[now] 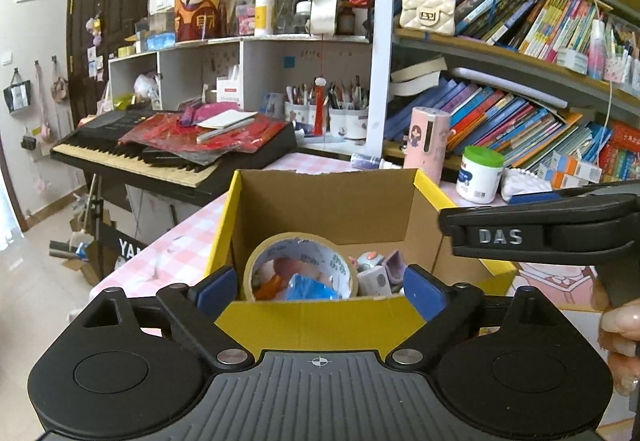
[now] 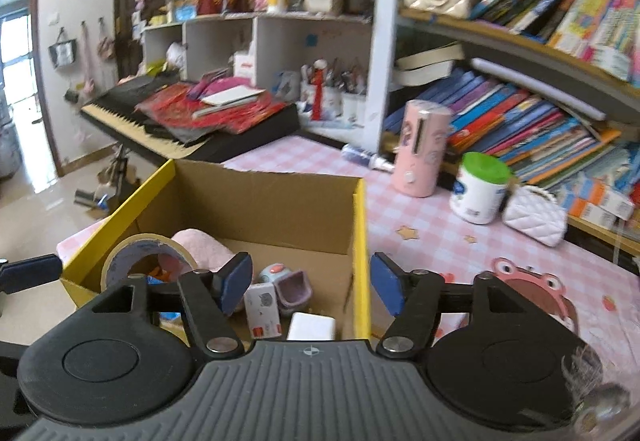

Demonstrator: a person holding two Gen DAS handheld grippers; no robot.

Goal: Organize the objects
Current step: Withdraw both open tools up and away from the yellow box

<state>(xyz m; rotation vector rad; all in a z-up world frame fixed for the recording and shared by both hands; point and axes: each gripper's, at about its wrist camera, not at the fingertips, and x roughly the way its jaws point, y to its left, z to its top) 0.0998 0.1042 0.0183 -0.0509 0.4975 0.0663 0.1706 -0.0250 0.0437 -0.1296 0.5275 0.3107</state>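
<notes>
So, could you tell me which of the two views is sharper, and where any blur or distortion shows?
Left wrist view: sharp; the tape roll in the cardboard box reads clearly, though fisheye bends the bookshelf. Right wrist view: motion-blurred, books smeared, window overexposed.

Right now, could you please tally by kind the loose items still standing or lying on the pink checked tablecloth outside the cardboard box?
Pink cylinders: 1
Green-lidded white jars: 1
White quilted purses: 1
Small bottles lying down: 1
Total: 4
</notes>
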